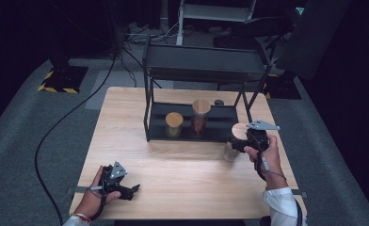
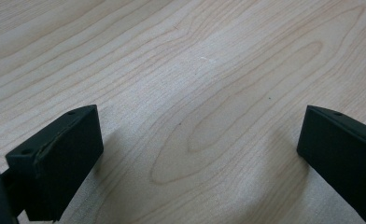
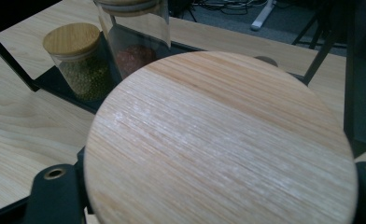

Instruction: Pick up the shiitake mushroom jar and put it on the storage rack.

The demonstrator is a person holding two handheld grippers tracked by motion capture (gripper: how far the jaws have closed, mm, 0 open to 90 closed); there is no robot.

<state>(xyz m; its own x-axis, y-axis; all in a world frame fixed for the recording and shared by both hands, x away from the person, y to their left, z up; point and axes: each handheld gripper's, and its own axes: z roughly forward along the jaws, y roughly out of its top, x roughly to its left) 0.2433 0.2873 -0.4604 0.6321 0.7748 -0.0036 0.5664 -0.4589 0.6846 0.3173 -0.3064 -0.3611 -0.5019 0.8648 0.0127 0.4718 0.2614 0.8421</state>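
Jar (image 1: 231, 149) with wooden lid (image 3: 218, 140): clamped in the right claw (image 1: 241, 141), upright at the right of the desk (image 1: 173, 169).

The jar stands just outside the near right corner of the black rack (image 1: 192, 127); whether its base touches the desk cannot be told. Its long axis is vertical. The right claw, reaching in from the right, has its jaws closed on the jar below the lid. The rack's lower shelf lies to the far left of the jar and carries a short jar (image 1: 174, 124) and a tall jar (image 1: 200, 117), with bare shelf to their right. The left claw (image 1: 128, 190), jaws apart and holding nothing, rests at the near left of the desk, well apart from the jar; the right hand (image 1: 265, 153) is judged to carry the next move.
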